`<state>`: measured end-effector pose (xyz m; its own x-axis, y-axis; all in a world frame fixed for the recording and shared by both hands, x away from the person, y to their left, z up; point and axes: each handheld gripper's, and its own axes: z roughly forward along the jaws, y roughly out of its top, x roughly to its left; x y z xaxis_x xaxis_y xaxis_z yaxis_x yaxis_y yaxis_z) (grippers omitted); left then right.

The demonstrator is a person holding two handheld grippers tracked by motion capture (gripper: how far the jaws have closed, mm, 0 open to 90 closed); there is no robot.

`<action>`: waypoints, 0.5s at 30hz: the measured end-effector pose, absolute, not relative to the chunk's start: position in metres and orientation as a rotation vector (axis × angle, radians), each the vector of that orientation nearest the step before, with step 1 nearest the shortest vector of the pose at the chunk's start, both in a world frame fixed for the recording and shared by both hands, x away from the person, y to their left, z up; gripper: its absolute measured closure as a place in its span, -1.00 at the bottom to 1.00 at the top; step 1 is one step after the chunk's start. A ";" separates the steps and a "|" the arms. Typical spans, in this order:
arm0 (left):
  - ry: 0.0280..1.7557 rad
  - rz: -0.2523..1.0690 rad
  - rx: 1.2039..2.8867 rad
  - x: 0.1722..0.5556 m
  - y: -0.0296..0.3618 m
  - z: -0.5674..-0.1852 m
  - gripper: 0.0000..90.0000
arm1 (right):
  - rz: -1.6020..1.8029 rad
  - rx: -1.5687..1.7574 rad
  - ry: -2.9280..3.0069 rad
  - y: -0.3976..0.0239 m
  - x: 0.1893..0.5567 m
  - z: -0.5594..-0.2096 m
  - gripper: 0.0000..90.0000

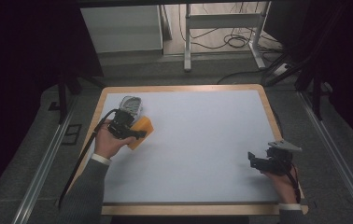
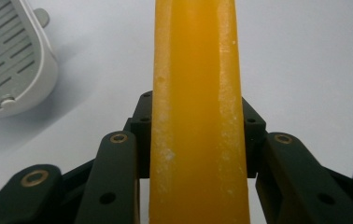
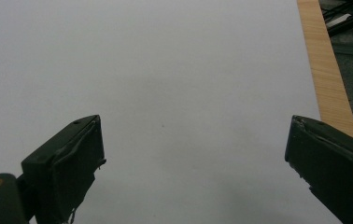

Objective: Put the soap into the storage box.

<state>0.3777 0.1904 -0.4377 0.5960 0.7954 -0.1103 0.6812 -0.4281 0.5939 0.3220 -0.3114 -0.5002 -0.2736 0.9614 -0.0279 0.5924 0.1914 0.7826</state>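
Note:
An orange soap-like bar is clamped between the jaws of my left gripper at the table's left. In the left gripper view the orange bar runs straight up the middle, with the black jaws of the left gripper pressed on both its sides. A white slotted dish lies just beyond the bar on the table, and in the left gripper view the dish sits at the upper left. Near the front right, my right gripper rests low, and in its own view the right gripper stands wide open with nothing between its jaws.
A pale grey mat covers the table, framed by a wooden rim. Metal rails run along both sides of the table. Desk legs and cables lie on the floor beyond the far edge.

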 end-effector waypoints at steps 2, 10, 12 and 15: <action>1.165 0.250 2.224 0.379 0.191 -0.437 0.36 | 0.914 1.448 1.941 -0.311 0.322 -0.500 -0.90; 1.186 0.260 2.222 0.389 0.194 -0.435 0.36 | 0.911 1.448 1.942 -0.312 0.322 -0.500 -0.90; 1.191 0.259 2.218 0.390 0.195 -0.435 0.36 | 0.911 1.448 1.941 -0.312 0.322 -0.500 -0.90; 1.196 0.256 2.213 0.393 0.196 -0.435 0.36 | 0.911 1.450 1.941 -0.312 0.322 -0.500 -0.90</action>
<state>0.3931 0.1965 -0.4351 0.5746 0.8108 -0.1113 0.6943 -0.4109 0.5909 0.3221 -0.3120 -0.5003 -0.2697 0.9625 -0.0296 0.5924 0.1901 0.7829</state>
